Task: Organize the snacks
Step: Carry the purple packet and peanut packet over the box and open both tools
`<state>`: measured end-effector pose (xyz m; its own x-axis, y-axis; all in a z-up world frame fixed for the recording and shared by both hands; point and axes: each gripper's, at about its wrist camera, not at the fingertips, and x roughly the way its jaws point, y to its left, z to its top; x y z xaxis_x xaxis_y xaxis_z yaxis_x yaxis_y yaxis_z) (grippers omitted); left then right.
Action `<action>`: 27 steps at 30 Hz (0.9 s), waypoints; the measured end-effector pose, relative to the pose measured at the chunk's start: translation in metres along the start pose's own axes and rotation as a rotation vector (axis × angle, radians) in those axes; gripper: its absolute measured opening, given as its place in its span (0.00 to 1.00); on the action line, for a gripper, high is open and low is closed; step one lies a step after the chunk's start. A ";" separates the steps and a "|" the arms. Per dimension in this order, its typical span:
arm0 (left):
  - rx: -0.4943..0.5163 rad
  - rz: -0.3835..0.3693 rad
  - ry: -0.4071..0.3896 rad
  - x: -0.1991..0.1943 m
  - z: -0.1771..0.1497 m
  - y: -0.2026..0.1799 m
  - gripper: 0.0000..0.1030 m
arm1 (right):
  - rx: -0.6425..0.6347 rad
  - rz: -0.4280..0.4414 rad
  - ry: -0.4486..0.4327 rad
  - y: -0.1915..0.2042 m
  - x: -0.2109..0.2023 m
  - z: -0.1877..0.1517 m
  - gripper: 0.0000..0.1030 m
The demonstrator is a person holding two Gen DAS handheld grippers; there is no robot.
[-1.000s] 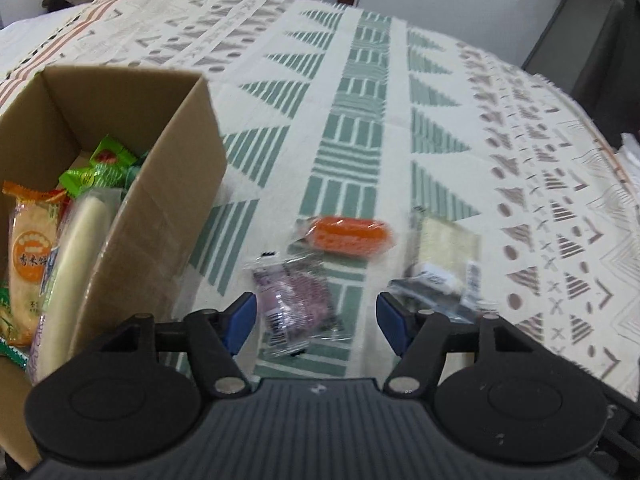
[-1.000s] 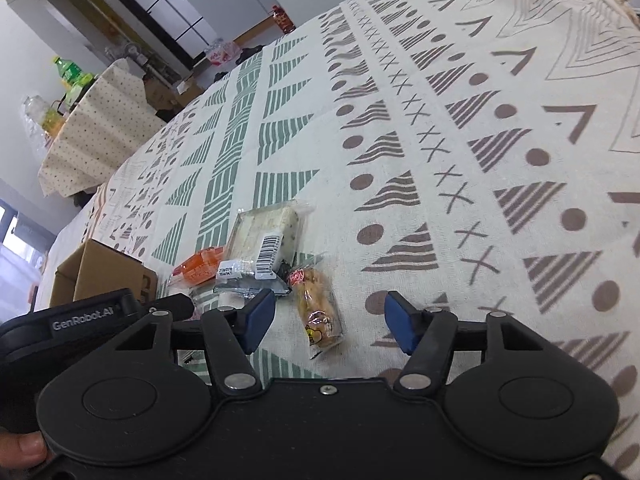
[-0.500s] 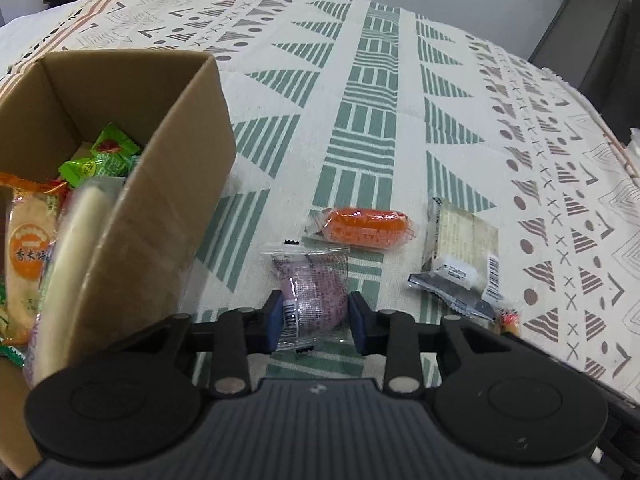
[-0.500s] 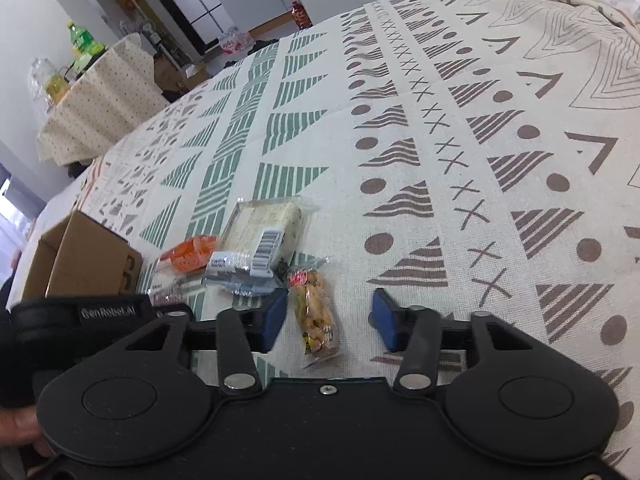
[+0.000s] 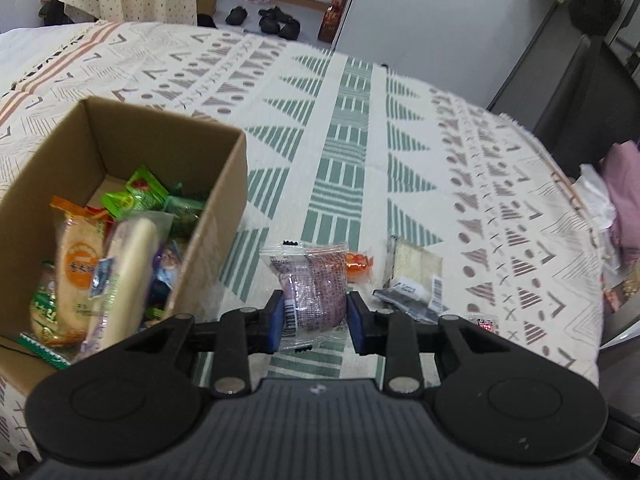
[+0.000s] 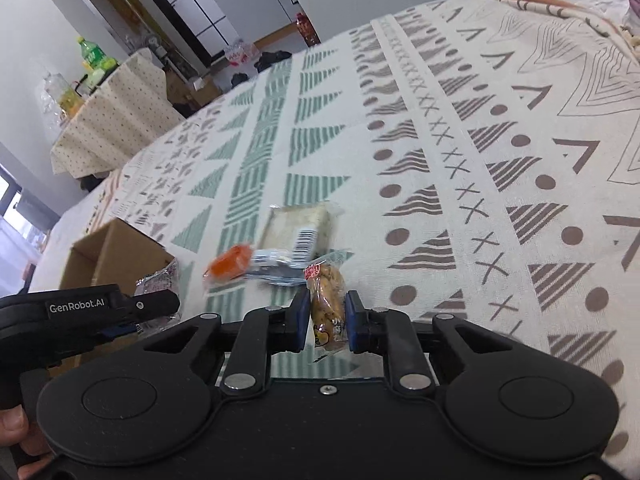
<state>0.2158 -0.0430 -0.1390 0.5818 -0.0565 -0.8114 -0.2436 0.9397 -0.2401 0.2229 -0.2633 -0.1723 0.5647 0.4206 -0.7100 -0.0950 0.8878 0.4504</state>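
Both grippers' fingers clamp snack packets above a patterned tablecloth [image 5: 352, 128]; shoes [image 5: 276, 20] litter the floor.

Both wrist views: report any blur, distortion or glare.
Left wrist view: sharp, with fisheye bending of the tablecloth edges; no glare. Right wrist view: motion blur smears the orange packet and the cloth's pattern; horizon tilted and curved; daylight washes out at the left edge.
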 end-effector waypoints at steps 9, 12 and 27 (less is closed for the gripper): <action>-0.029 -0.087 -0.064 -0.038 0.010 0.018 0.30 | -0.012 0.038 -0.063 0.043 -0.028 0.004 0.18; -0.042 -0.109 -0.087 -0.049 0.014 0.025 0.30 | -0.018 0.043 -0.074 0.057 -0.034 0.007 0.18; -0.160 -0.138 -0.128 -0.074 0.036 0.085 0.30 | -0.047 0.061 -0.103 0.123 -0.037 0.010 0.18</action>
<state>0.1798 0.0532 -0.0799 0.7088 -0.1277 -0.6938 -0.2692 0.8601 -0.4333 0.1984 -0.1717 -0.0851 0.6381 0.4545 -0.6215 -0.1683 0.8700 0.4634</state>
